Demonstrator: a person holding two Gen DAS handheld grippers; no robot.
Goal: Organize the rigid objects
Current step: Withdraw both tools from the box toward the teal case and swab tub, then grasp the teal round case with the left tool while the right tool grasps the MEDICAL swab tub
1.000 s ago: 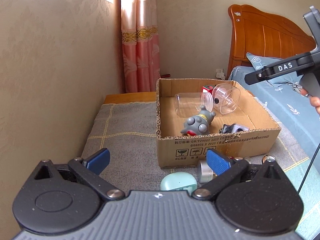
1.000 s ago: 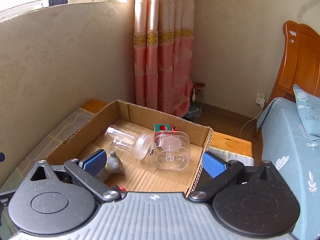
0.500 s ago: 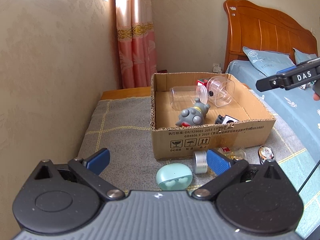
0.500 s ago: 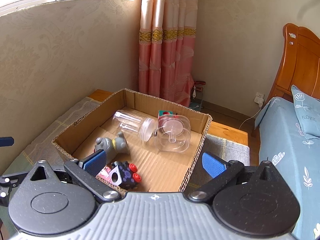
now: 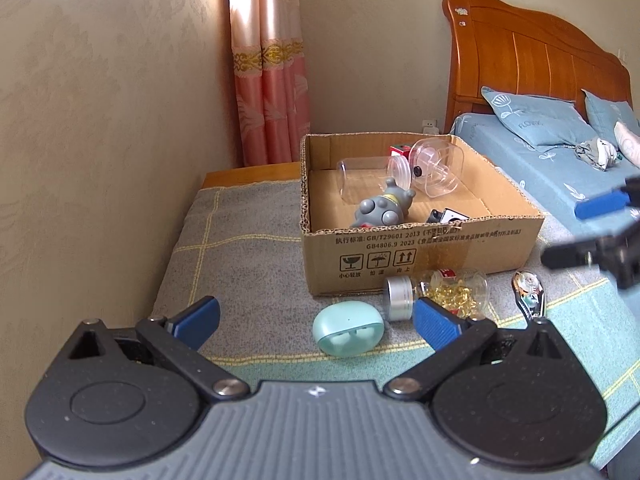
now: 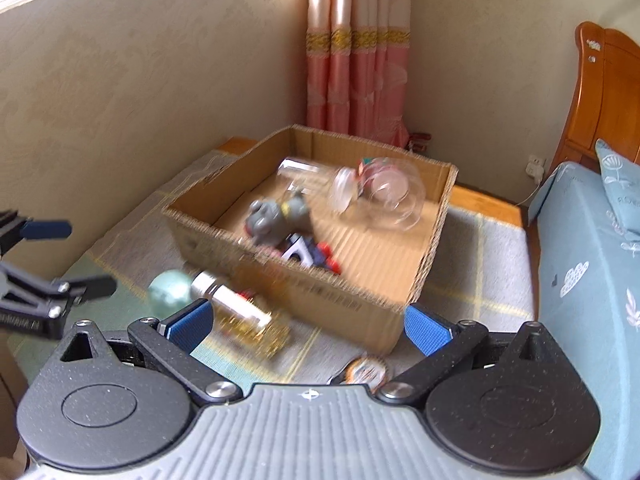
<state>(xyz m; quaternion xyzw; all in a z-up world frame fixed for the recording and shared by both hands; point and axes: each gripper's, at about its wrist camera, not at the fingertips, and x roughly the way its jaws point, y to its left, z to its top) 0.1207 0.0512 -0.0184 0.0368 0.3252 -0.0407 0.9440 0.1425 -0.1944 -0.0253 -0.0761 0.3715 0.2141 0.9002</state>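
Clear jar, silver-capped, holding gold pins, lies beside cardboard box.

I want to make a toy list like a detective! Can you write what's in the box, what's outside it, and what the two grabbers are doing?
in the box: cardboard box holds a grey toy, two clear jars lying down, a red cube, a dark cube toy
outside, in front: mint case, bottle of gold bits on its side, small round metal thing
left gripper: open, empty
right gripper: open, empty
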